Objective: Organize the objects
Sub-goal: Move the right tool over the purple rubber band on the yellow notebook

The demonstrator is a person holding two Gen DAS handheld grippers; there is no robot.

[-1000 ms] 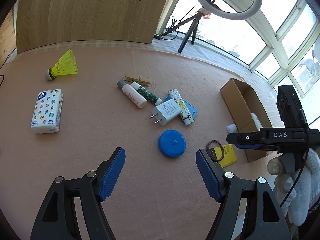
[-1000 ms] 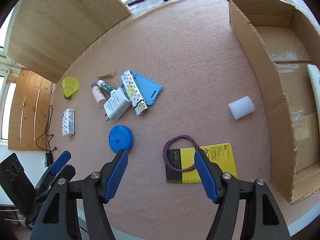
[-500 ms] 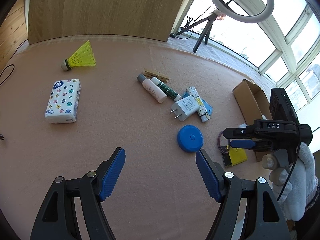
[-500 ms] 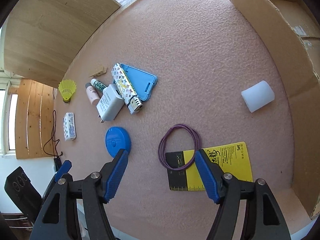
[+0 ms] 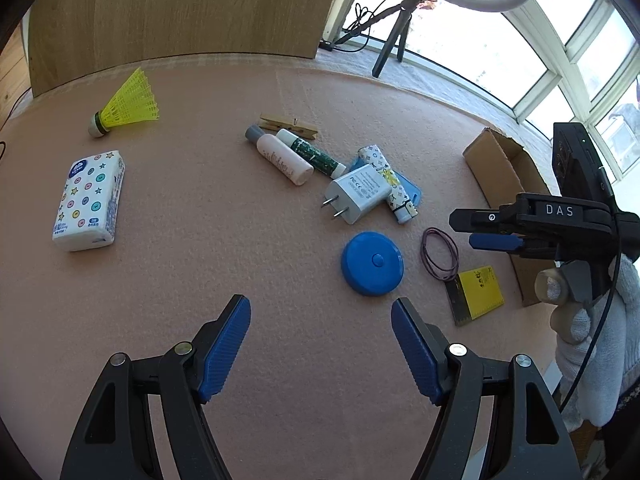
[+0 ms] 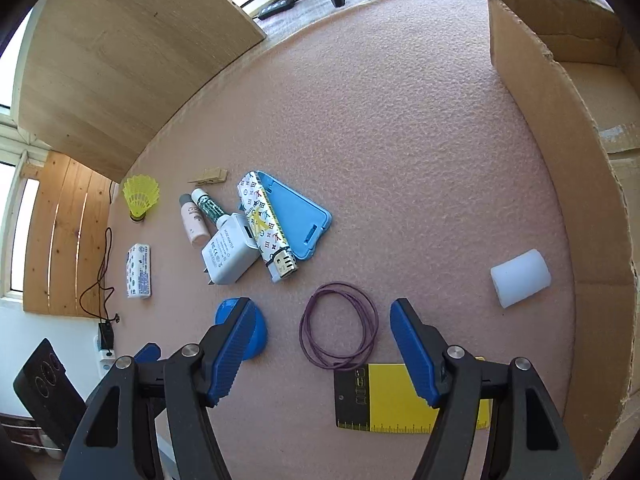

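Covering the whole desk (image 6: 400, 120) is a pink foam mat, and a cardboard box (image 6: 560, 168) stands open along its right edge. Beside the box wall lies a white cylinder (image 6: 520, 278). Toward the left edge sits a tissue pack (image 5: 89, 200), with a yellow shuttlecock (image 5: 128, 104) behind it near the far left corner. In the middle lies a cluster: a blue phone case (image 6: 298, 216) with a patterned lighter (image 6: 266, 226) on it, a white charger (image 6: 230, 256) touching the lighter, two small bottles (image 5: 294, 156) side by side and a wooden clothespin (image 5: 288, 123) behind them. Nearer the front edge are a blue round tape measure (image 5: 372, 263), a yellow ruler card (image 6: 400, 398) and a purple rubber band (image 6: 339, 332) overlapping the card's corner.

Both grippers hover above the mat with jaws spread wide and empty: the left gripper (image 5: 320, 350) just short of the tape measure, the right gripper (image 6: 322, 350) straddling the rubber band from above, apart from it. A gloved hand (image 5: 592, 320) holds the right gripper.
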